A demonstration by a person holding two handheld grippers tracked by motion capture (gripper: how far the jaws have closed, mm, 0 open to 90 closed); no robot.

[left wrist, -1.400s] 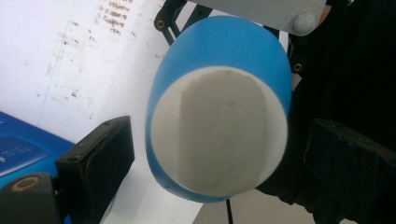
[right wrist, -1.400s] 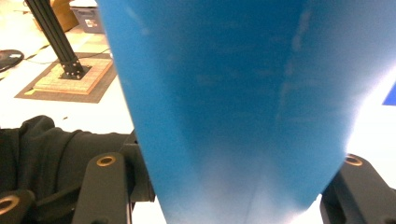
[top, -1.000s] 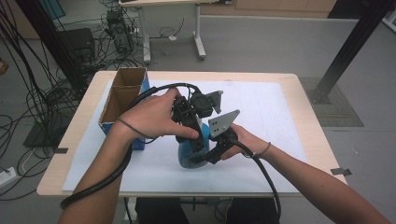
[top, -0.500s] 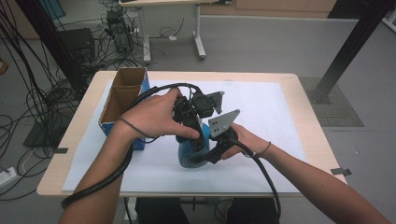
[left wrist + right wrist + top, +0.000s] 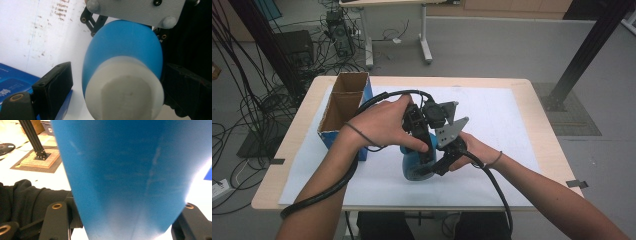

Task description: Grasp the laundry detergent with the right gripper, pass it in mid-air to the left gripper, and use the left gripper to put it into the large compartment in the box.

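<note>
Cables are sprawling across the grey floor behind a pale wooden table (image 5: 532, 145), and a big white sheet (image 5: 497, 115) is covering most of its top. Over at the left edge an open cardboard box (image 5: 343, 107) with blue sides is sitting upright, its mouth facing up.

Centre stage, both hands are crowding around a blue bottle (image 5: 414, 161) with a white end, which is lying tilted just above the white sheet near the front of the table. The left hand (image 5: 379, 122) is reaching in from the left, holding the left gripper (image 5: 426, 152) down over the bottle's upper side. In the left gripper view the bottle (image 5: 122, 67) is sitting between the two black jaws, white end toward the camera; the right-hand jaw is pressing against its side, while the left-hand jaw is standing apart from it with white sheet showing through the gap, so this gripper is spread around the bottle rather than clamped.

The right hand (image 5: 474, 150) is coming in from the right, its right gripper (image 5: 437, 167) meeting the bottle's lower end. In the right gripper view the blue body (image 5: 125, 177) is looming huge, and both jaws are hugging its narrow end, one on each side, gripping it.
</note>
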